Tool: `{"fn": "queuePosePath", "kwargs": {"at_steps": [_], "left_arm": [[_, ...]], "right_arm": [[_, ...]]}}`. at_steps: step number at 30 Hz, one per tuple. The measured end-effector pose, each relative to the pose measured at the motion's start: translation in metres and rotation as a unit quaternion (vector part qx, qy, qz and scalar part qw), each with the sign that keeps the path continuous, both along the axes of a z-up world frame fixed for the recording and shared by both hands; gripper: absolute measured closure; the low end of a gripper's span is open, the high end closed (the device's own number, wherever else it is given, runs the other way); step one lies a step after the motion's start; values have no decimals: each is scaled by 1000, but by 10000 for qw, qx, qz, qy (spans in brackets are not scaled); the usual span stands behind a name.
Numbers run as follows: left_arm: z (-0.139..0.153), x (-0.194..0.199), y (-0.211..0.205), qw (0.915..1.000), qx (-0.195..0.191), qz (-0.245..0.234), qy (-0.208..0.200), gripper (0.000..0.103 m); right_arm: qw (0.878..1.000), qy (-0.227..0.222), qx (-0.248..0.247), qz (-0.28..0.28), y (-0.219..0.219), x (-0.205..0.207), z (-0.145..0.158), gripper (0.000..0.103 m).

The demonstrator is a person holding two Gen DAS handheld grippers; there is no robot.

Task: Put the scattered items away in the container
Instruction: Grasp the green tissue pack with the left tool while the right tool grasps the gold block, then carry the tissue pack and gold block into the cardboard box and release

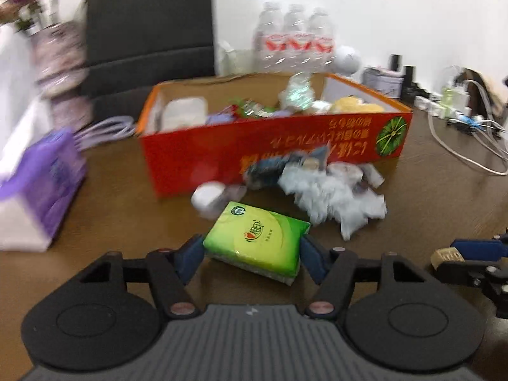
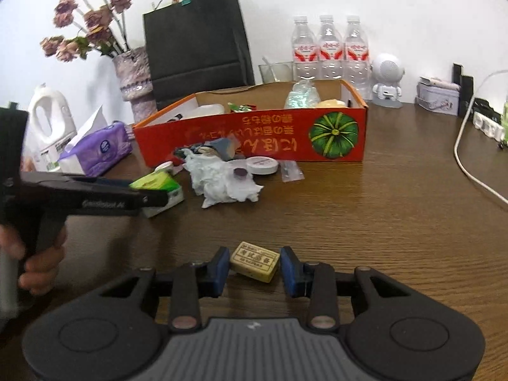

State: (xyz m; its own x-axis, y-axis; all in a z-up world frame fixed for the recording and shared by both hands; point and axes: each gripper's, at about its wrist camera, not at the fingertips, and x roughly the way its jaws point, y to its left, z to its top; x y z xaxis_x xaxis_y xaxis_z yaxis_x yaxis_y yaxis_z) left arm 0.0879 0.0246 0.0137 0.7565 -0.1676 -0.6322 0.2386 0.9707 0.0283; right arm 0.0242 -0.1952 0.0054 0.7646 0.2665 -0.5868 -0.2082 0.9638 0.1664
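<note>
left tool [image 1: 252, 254]: straddles the green tissue pack [image 1: 257, 241]; pack sits between the blue pads and looks touched on both sides, so I read it as clamped. Blur leaves a little doubt on firmness.
right tool [image 2: 255, 268]: beige eraser [image 2: 255, 262] sits between its pads. Small gaps show on both sides, so not gripping yet; jaws partly closed around it.
step in hand: two pickups at once. Left has its item, right is at the closing stage.
container: orange cardboard box [image 2: 222, 141] stands ahead of both tools, beyond the loose pile, open top, already part filled.
still loose: crumpled white paper [image 2: 222, 181], a round white tin [image 2: 262, 164], a small clear packet [image 2: 290, 170] and a dark wrapper [image 2: 203, 150], all ahead of the right tool, just in front of the box wall.
worktop [image 2: 381, 222]: brown wood; pack and eraser both still rest on it, I judge.
next, right: finish closing on the eraser's short sides, then lift.
next, left: lift the pack clear of the paper pile ahead, carry over the near box wall, let go inside.
risk: eraser lies skewed to the pads and could twist on closing; the soft pack may sag or slip.
off-task: water bottles [image 2: 330, 50], black bag [image 2: 193, 41] and purple tissue box [image 2: 98, 149] look like fixtures; leave them.
</note>
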Motion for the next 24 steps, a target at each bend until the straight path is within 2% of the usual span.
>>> {"fn": "queuePosePath", "kwargs": {"at_steps": [3, 5, 7, 10, 11, 14, 16, 18, 20, 24], "left_arm": [[2, -55, -6, 9974, 180, 691, -102, 33], [-2, -88, -11, 9958, 201, 866, -235, 26], [-5, -106, -17, 9962, 368, 763, -215, 21], [0, -114, -20, 9972, 578, 304, -363, 11], [2, -112, -18, 9974, 572, 247, -361, 8], [3, -93, -10, 9991, 417, 84, -81, 8], [0, -85, -6, 9994, 316, 123, 48, 10], [-3, -79, -3, 9994, 199, 163, 219, 29], [-4, -79, 0, 9994, -38, 202, 267, 37], [-6, -93, -2, 9991, -101, 377, 161, 38]], "right_arm": [[9999, -52, -62, 136, 5, -10, 2, 69], [9996, -46, -115, 249, 8, -17, 2, 69], [9993, -49, -107, 363, 11, -24, 2, 68], [9980, -225, -101, 576, 15, -34, 7, 68], [9977, -264, -122, 604, 16, -37, 9, 68], [9981, -272, -226, 498, 17, -42, 11, 68], [9987, -156, -219, 433, 15, -43, 9, 67], [9987, -73, -264, 419, 16, -45, 7, 66], [9986, -63, -288, 437, 18, -47, 7, 65], [9973, -86, -497, 536, 31, -44, 1, 66]]}}
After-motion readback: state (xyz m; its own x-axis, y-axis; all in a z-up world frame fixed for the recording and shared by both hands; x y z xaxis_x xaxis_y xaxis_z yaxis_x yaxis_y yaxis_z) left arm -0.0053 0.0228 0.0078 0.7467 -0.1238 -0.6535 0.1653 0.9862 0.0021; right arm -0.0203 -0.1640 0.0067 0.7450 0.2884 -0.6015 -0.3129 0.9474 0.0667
